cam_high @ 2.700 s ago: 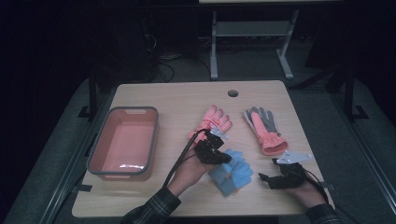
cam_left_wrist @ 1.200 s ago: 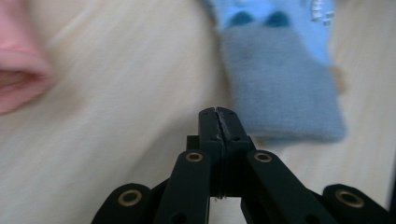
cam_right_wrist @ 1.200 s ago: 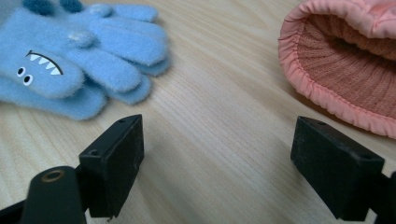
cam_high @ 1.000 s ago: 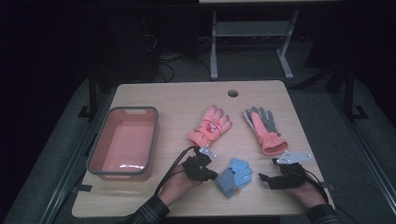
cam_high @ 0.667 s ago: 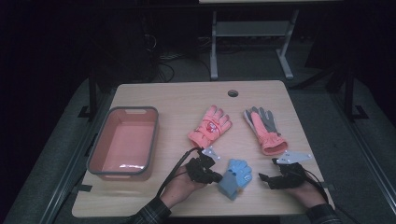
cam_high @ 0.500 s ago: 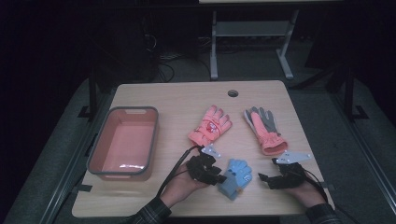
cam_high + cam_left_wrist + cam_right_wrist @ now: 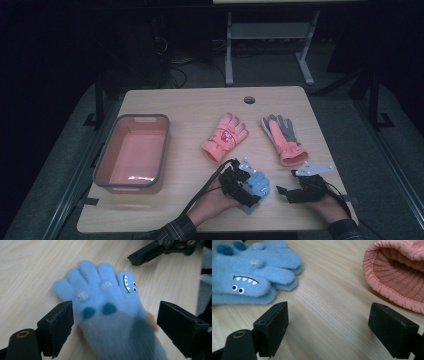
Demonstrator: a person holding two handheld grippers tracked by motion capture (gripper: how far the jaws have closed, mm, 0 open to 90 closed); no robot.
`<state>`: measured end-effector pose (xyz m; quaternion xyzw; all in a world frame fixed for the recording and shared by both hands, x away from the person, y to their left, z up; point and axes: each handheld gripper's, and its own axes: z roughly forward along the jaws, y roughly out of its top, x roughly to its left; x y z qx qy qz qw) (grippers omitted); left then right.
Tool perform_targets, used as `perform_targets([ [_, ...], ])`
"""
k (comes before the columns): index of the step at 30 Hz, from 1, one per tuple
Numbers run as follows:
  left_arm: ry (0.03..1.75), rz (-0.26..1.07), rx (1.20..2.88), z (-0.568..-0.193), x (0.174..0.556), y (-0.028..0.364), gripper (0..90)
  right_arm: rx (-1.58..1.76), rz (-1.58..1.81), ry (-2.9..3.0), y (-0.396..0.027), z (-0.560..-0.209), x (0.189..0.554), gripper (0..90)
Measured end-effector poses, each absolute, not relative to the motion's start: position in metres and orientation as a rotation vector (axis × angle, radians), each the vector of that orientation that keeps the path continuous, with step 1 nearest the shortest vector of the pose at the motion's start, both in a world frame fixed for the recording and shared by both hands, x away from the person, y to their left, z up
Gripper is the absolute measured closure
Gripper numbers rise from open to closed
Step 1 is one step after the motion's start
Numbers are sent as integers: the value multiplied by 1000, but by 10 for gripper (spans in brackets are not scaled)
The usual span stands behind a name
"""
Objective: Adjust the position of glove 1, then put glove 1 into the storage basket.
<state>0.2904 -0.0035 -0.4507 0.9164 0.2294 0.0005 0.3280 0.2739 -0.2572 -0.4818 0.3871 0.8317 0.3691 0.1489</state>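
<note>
Near the front edge of the bench (image 7: 190, 102), my left hand-held gripper (image 7: 113, 333) is released, jaws spread wide either side of the blue monster glove (image 7: 110, 312), not touching it. Glove lies flat between the jaws, fingers pointing away from me, looks like a stacked pair in the right gripper view. My right hand-held gripper (image 7: 328, 331) is also released, empty, low over bare wood just right of the blue glove, with the open cuff of the pink-and-grey glove (image 7: 282, 137) beyond its right jaw. Farther out: pink glove (image 7: 224, 137) at bench centre, pink tray (image 7: 102, 167) well apart on the left, empty.

Risks, my guess: fleece is soft and thick, so closing on it may pinch only the top layer and leave the lower glove behind. Jaws closing too high could slide off the fuzz. Right tool sits near, so swinging left could bump it.
</note>
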Motion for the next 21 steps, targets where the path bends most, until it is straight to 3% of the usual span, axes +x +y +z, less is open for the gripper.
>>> perform_targets([
  [13,574,106,2442,-463,284,-10,143,1108,1064,2393,-257,-482,274,162],
  [21,570,137,2438,-460,287,-4,394,1109,1060,2395,-257,-482,273,162],
])
